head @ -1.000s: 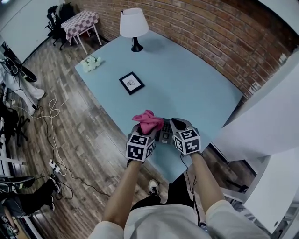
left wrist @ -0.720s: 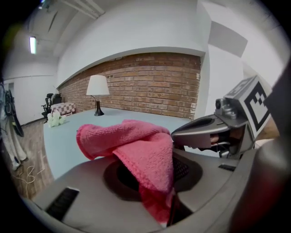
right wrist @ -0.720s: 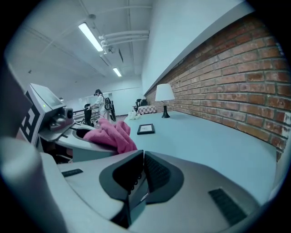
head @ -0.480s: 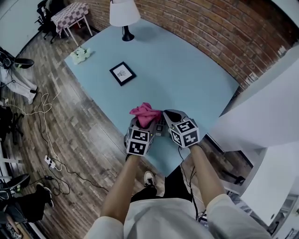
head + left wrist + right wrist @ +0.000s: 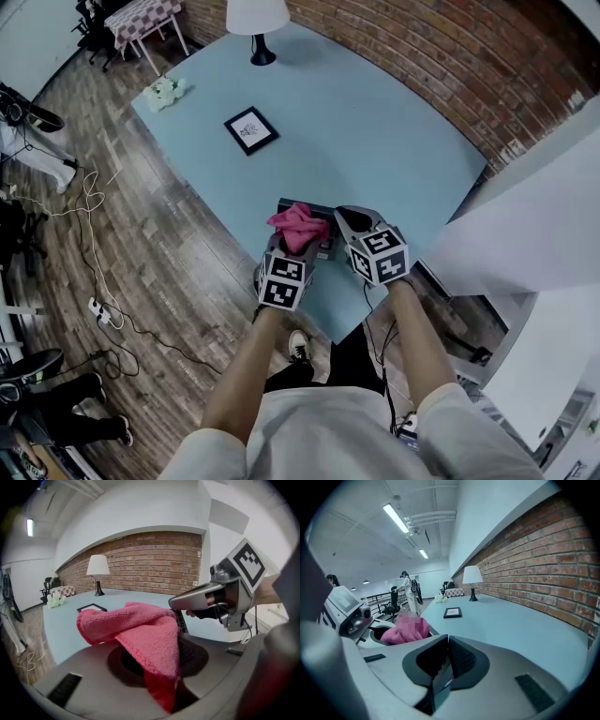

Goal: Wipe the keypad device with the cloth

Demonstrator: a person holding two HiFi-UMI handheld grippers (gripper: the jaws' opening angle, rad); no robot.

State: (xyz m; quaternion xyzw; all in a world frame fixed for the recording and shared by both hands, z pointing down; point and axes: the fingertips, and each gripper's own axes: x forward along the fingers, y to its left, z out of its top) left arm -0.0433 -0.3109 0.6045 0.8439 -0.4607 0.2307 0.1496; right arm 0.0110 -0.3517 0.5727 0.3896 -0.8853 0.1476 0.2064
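Note:
A pink cloth (image 5: 298,225) is bunched on top of the dark keypad device (image 5: 322,246), close to the near edge of the light blue table (image 5: 375,141). My left gripper (image 5: 292,242) is shut on the cloth (image 5: 140,634), which drapes out of its jaws and hides most of the device (image 5: 182,621). To the right of the cloth, my right gripper (image 5: 345,225) lies over the device. In the right gripper view its jaws (image 5: 447,656) are shut on a thin dark slab, the device's edge, with the cloth (image 5: 405,630) just to the left.
A small black picture frame (image 5: 251,129) lies mid-table. A white lamp (image 5: 255,19) and white flowers (image 5: 161,92) stand at the far end. A brick wall (image 5: 450,66) runs along the right. Cables (image 5: 94,202) trail over the wooden floor on the left.
The head view has shifted. The cloth and left gripper sit slightly nearer me over the device, whose far edge now shows beyond the cloth. The right gripper keeps its hold.

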